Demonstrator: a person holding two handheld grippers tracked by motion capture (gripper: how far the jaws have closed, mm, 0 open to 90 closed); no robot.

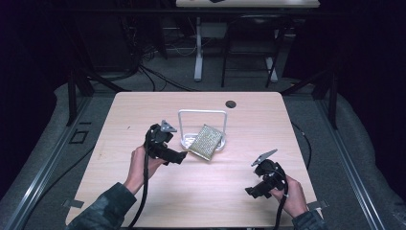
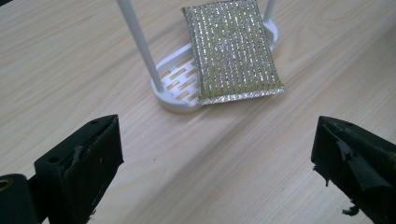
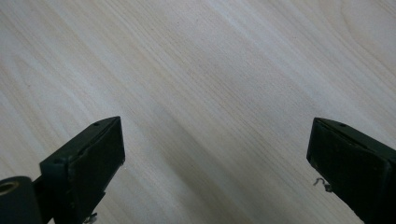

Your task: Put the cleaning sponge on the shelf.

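Note:
A glittery silver-green sponge (image 1: 206, 142) (image 2: 233, 51) lies tilted across a white slotted holder (image 1: 184, 141) (image 2: 177, 84), half on its base and half on the table. The holder has a white wire hoop (image 1: 202, 112) rising over it. My left gripper (image 1: 181, 156) (image 2: 217, 163) hovers just left of the sponge, open, jaws wide apart with nothing between them. My right gripper (image 1: 249, 191) (image 3: 215, 163) is near the table's front right, open over bare wood.
The light wooden table (image 1: 201, 191) has a dark round grommet (image 1: 231, 104) near its far edge. Beyond it stand desk legs and cables on a grey floor. Metal rails run along both sides of the table.

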